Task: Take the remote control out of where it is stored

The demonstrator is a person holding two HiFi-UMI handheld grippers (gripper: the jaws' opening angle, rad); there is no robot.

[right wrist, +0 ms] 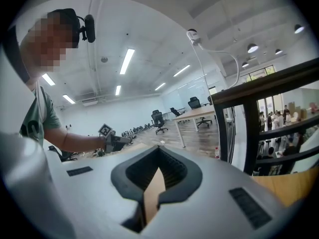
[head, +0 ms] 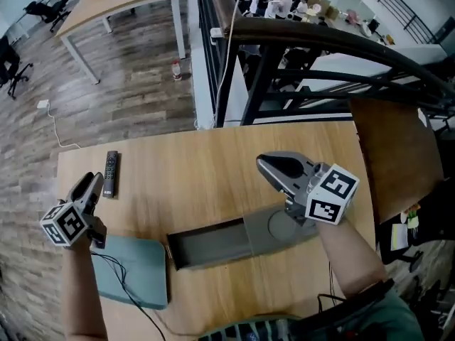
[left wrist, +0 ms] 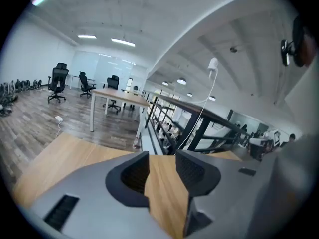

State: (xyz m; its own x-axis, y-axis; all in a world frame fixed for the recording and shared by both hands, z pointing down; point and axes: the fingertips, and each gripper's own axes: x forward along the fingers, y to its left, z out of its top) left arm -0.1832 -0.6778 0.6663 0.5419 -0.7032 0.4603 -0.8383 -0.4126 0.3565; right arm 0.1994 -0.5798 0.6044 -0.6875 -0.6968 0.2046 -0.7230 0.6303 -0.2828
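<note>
While the left gripper (head: 91, 182) hovers with jaws apart and empty, the remote control (head: 110, 173) lies on the table (head: 206, 162) just ahead of its tips. The right gripper (head: 264, 165) has its tips together and empty, with an open grey case (head: 210, 241) near it.

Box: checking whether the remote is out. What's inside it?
The box looks empty in its open half; the remote lies on the table. Under the lid is hidden.

Matt wood grain is seen on table (head: 185, 176) under both tongs. Remote control (head: 111, 173) ahead of left gripper (head: 95, 179) is read as matt black plastic; box (head: 257, 239) beneath right gripper (head: 262, 163) as smooth grey plastic.
</note>
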